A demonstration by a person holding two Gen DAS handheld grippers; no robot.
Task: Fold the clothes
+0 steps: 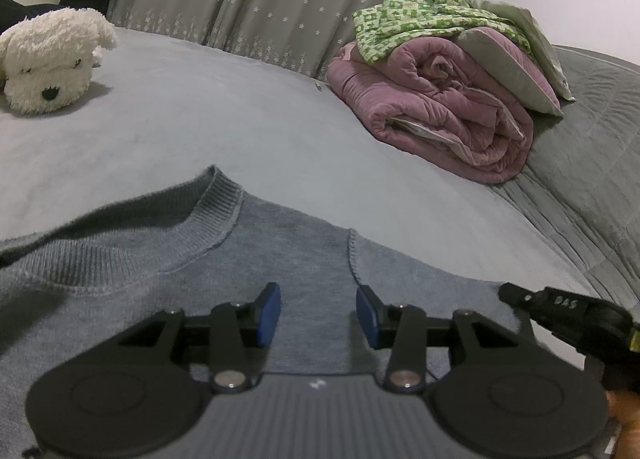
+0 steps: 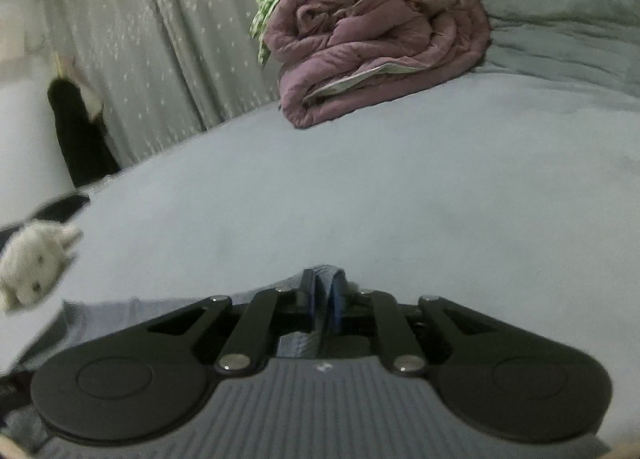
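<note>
R gripper point(image 2: 323, 299) pinches a fold of blue-grey sweater point(image 2: 326, 279) btwn its blue pads over the pale bed point(image 2: 360, 187), w/ rolled purple quilt point(image 2: 380, 43) far ahead, plush dog point(image 2: 36, 263) at left edge, curtain point(image 2: 160, 39) behind.

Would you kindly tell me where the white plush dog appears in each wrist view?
Left wrist view: white plush dog lies upper left on the bed.
Right wrist view: it sits at the far left edge, blurred.
Shared landmark: the rolled pink quilt, right of the dog in both.
</note>
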